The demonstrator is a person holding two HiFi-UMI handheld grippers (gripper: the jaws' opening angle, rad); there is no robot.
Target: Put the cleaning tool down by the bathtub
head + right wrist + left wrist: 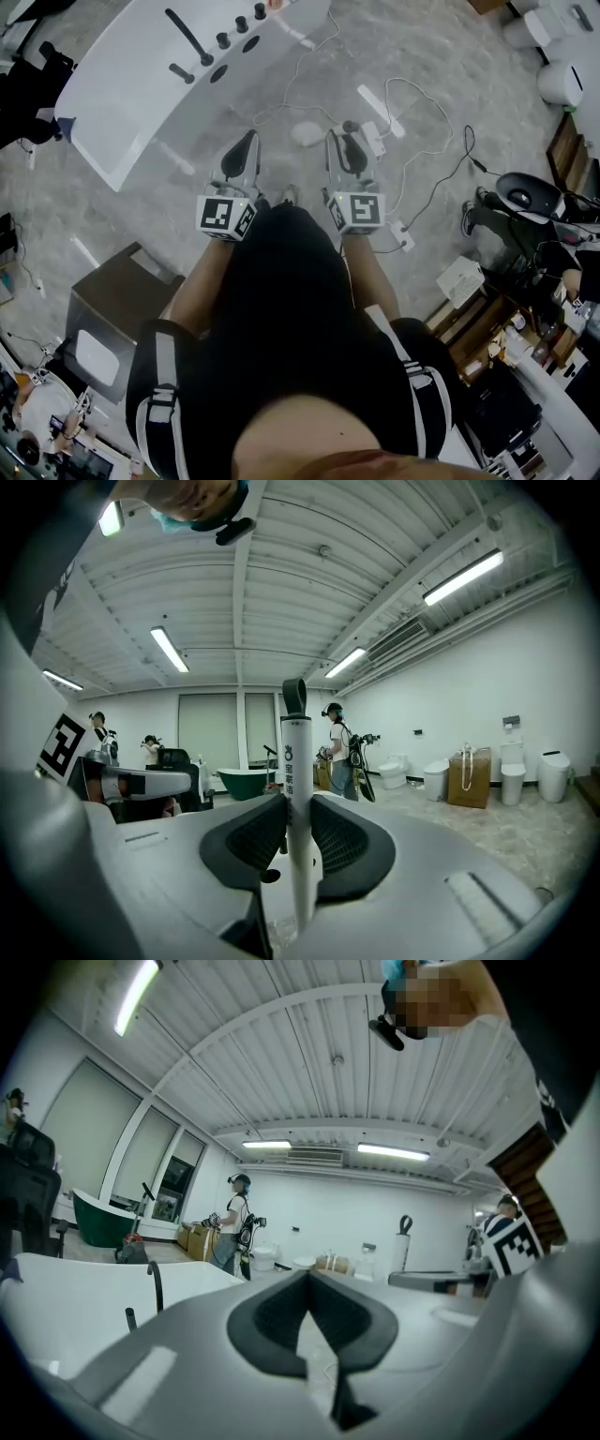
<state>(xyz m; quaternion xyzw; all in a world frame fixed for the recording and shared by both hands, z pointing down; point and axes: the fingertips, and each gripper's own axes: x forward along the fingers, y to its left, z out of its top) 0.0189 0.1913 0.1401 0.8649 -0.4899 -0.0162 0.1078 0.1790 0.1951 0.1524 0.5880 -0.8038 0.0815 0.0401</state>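
Observation:
The cleaning tool (298, 789) is a slim white handle with a dark loop at its end. It stands straight up between the pads of my right gripper (298, 803), which is shut on it. In the head view the right gripper (345, 136) is held in front of the person's body, with the tool's dark loop (350, 126) at the jaw tips. My left gripper (248, 139) is level beside it. Its pads (281, 1312) meet at the tips with nothing between them. The white bathtub (141, 84) with black fittings lies on the floor ahead and to the left. Its rim (75, 1288) shows in the left gripper view.
White cables (412, 103) and a power strip (375, 139) lie on the marble floor ahead. A dark box (112, 300) stands at the left, and shelves and clutter (525, 281) line the right. Other people (339, 742) stand far off near a green tub (246, 782).

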